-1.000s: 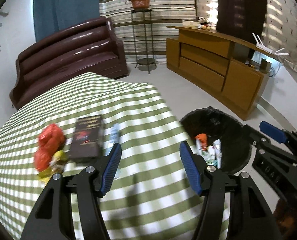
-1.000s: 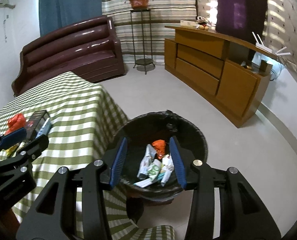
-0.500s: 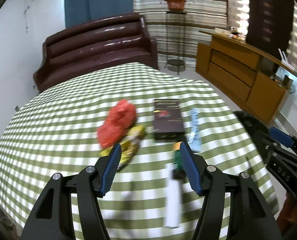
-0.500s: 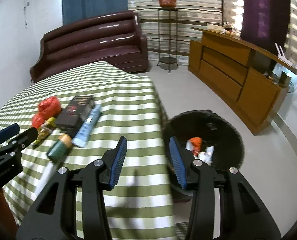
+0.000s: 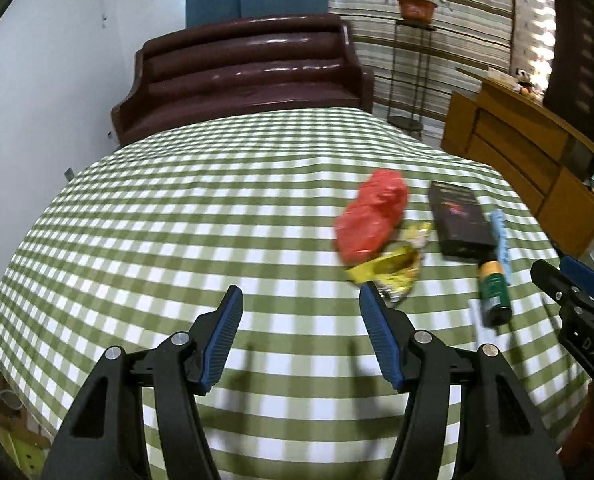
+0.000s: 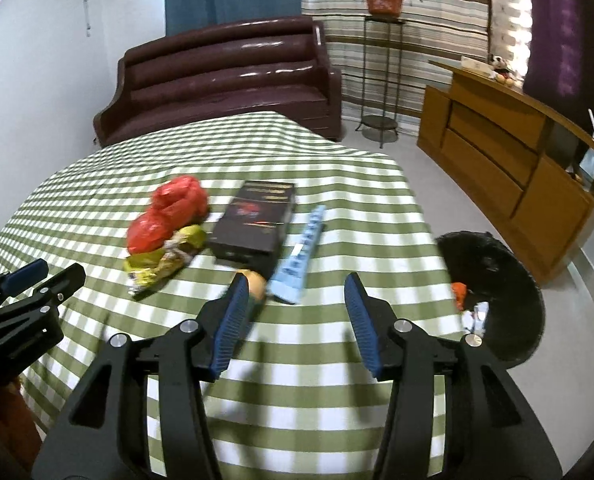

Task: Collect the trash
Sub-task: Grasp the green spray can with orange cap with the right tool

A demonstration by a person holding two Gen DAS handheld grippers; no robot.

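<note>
Swung away from the black bin (image 6: 493, 292) since a second ago: then framed between the right gripper's (image 6: 293, 312) fingers, now off at the right edge of the right wrist view and gone from the left wrist view. Both views now centred over the green checked tablecloth (image 5: 157, 216). Right jaws just widened, nothing between them; spread and empty above the cloth. Left gripper (image 5: 301, 332) spread too, unchanged in width, empty, hovering over bare cloth just short of the trash.

Trash clustered on the right part of the table: red plastic bag (image 5: 371, 216) touching a yellow wrapper (image 5: 389, 268); beside them a dark flat box (image 5: 459, 220); along the box's far side a light blue tube (image 5: 501, 240); near the box's end a green bottle with a yellow cap (image 5: 495, 288), blurred. In the right wrist view, bottle mostly hidden behind the left fingertip (image 6: 233, 312), only its cap showing.

Around: maroon sofa (image 5: 241, 76) behind the table, potted plant on a wire stand (image 6: 381, 0), wooden sideboard (image 6: 497, 152), striped curtains.

Inside the bin: an orange scrap (image 6: 459, 292) and pale wrappers, partly cut off by the right finger
</note>
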